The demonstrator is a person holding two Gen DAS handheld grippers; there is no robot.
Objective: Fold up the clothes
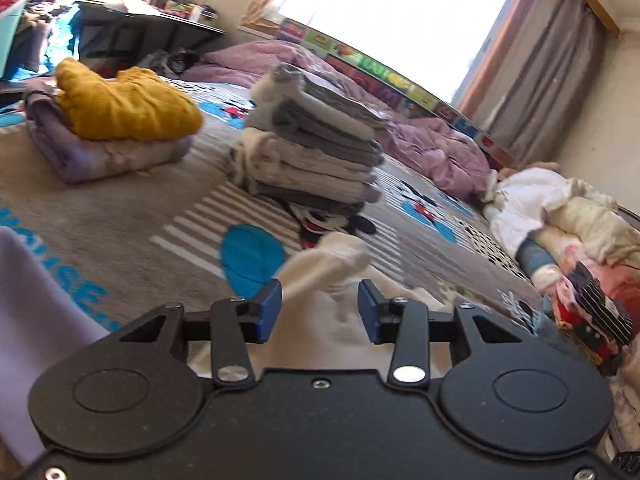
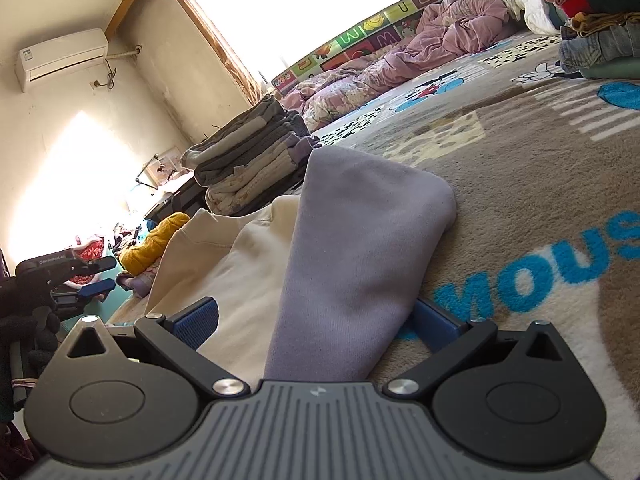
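A cream garment [image 2: 224,264] lies flat on the mouse-patterned bed cover [image 2: 520,184], with a lavender sleeve-like piece [image 2: 360,240] folded across it. My right gripper [image 2: 316,324] is low over both, its jaws wide; the lavender cloth runs between the blue pads [image 2: 196,320] without being pinched. In the left wrist view my left gripper [image 1: 320,308] is open, and a bunched edge of the cream garment [image 1: 328,272] lies beyond its pads, blurred. A strip of the lavender cloth [image 1: 24,300] shows at the left. From the right wrist view the left gripper [image 2: 98,276] is at the far left, with nothing between its fingers.
A tall stack of folded grey and cream clothes [image 1: 316,148] stands mid-bed. A mustard garment [image 1: 120,104] tops a folded pile at the left. A pink quilt [image 1: 432,144] runs along the window side. Unfolded clothes [image 1: 560,220] are heaped at the right. A dark-gloved hand [image 2: 24,320] holds the left gripper.
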